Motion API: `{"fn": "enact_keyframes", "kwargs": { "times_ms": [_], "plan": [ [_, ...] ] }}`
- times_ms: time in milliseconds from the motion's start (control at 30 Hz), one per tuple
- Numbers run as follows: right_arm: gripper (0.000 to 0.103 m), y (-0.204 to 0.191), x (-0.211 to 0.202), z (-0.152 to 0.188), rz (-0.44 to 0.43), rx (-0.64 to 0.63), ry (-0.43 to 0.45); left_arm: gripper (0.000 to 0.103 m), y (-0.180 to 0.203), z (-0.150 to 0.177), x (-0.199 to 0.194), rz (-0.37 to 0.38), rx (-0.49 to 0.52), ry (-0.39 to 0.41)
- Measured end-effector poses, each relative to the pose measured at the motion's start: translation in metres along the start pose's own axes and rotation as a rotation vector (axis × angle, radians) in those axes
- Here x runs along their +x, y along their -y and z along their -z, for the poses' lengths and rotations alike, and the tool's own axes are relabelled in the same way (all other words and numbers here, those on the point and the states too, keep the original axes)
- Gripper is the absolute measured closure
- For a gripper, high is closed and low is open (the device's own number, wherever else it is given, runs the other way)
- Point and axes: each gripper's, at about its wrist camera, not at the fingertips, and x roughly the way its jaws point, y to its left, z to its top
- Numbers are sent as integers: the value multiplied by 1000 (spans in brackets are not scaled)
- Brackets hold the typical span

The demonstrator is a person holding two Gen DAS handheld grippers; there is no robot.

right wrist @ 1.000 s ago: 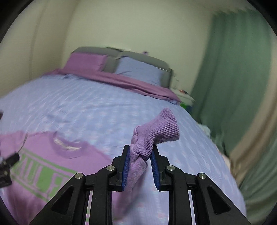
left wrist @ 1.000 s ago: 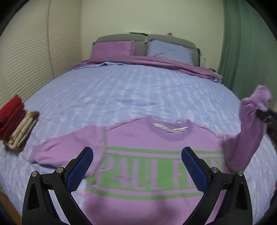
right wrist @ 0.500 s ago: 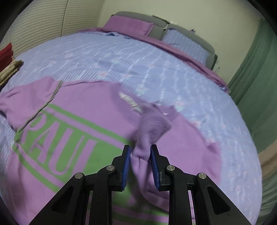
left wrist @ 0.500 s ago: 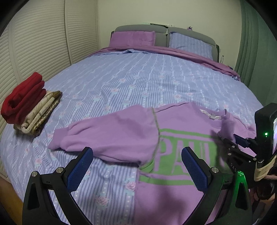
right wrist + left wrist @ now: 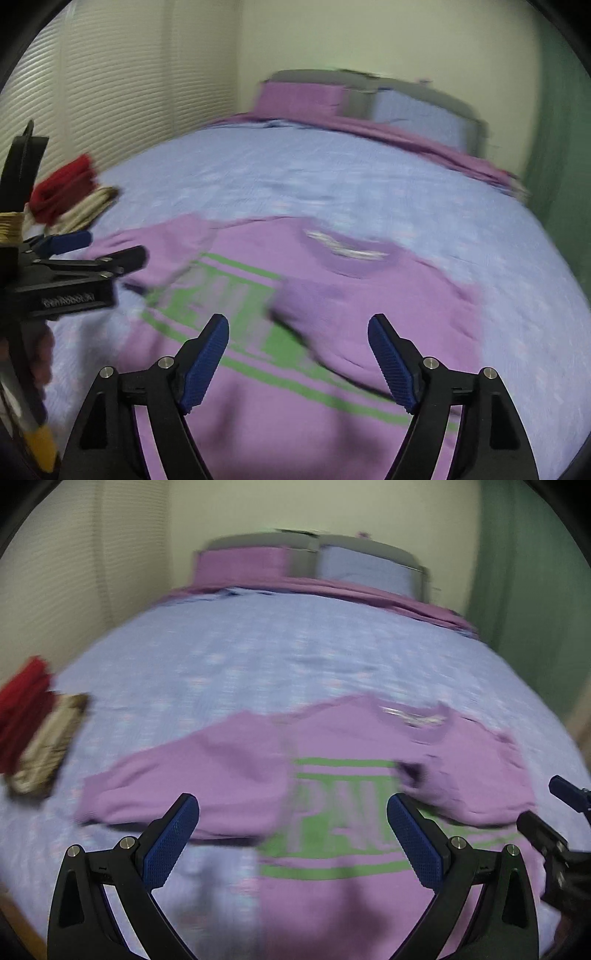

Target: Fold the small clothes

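Purple sweatshirt [image 5: 332, 775] with green lettering lies flat on a blue bed [image 5: 277, 657].
One sleeve is folded across its chest. Both the left gripper [image 5: 293, 843] and right gripper [image 5: 298, 363] hover above it, fingers apart, holding nothing. Folded clothes [image 5: 33, 723] sit nearby.

The purple sweatshirt [image 5: 332, 768] is soft matt cloth, the bedspread [image 5: 295, 657] woven cloth, both grippers' frames matt black plastic.
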Motion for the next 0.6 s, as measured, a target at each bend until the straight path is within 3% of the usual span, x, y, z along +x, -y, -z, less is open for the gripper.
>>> {"fn": "enact_keyframes", "kwargs": {
  "times_ms": [67, 167, 300, 433, 600],
  "plan": [
    [25, 28, -3, 17, 126, 55, -19, 1, 17, -3, 12, 100, 21, -32],
    [25, 68, 2, 44, 223, 159, -69, 9, 48, -7, 35, 212, 59, -99],
    [25, 105, 12, 68, 239, 245, -124, 23, 76, -7, 64, 288, 46, -192],
    [25, 124, 20, 79, 226, 278, -133, 24, 85, -7, 91, 352, -73, -271],
    [25, 131, 28, 85, 193, 294, -131, 25, 87, -5, 117, 344, -217, -324]
  ]
}}
